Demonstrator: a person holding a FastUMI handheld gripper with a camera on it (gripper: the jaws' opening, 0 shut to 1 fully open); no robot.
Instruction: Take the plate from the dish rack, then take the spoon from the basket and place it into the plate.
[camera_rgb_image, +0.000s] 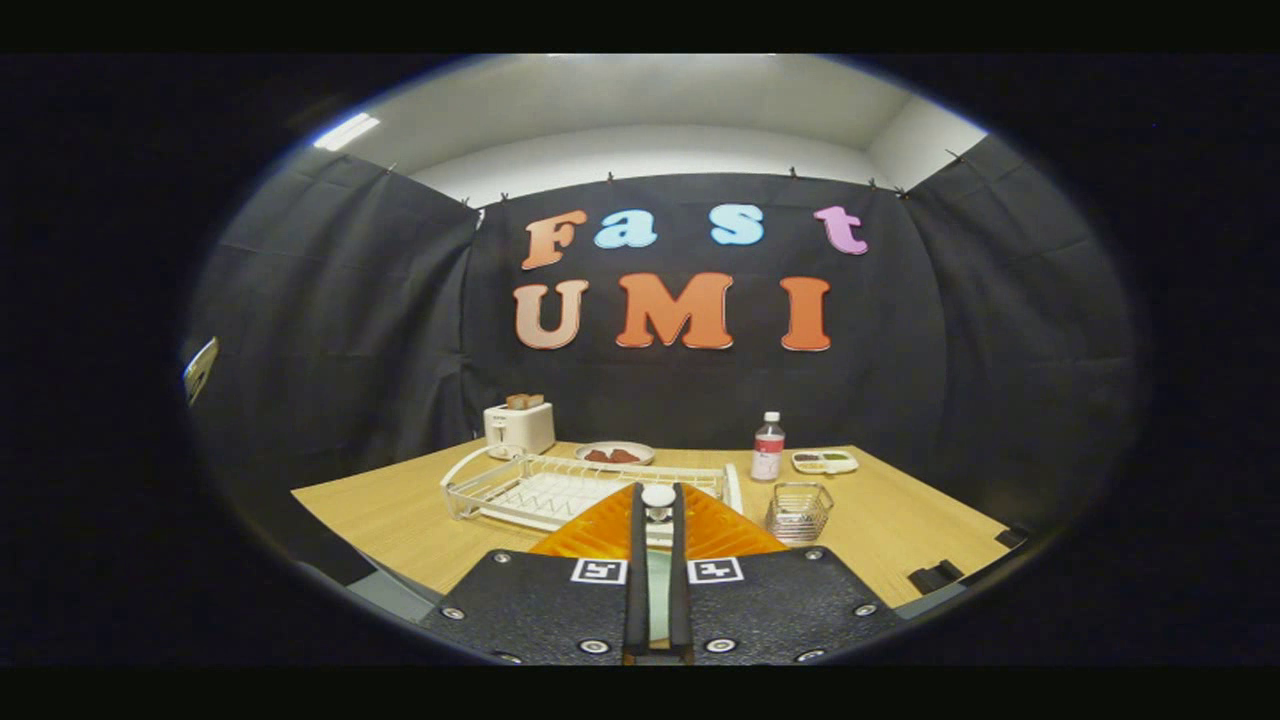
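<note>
Spoon (658, 498) sits low in the middle of the frame, pinched in the gripper (658, 488). Its pale handle runs down the narrow slot between the two dark fingers (636, 560), and its rounded white end shows at their tips. The fingers are drawn close together, one pressing on each side of the handle.

Under the fingers lies the orange plate (595, 532). Its ribbed surface shows on both sides of them, and it lies on the table (400, 510) just in front of the rack (545, 490). The white wire rack lies beyond the plate, centre-left of the frame. The basket (798, 511), a small wire one, stands just right of the plate, near the rack's right end.

Further back, along the black wall, a white toaster (519, 427) stands at the left. A dish (614, 454) of brown food lies behind the rack. A bottle (767, 447) stands right of centre, with a small tray (824, 461) just beside it.
</note>
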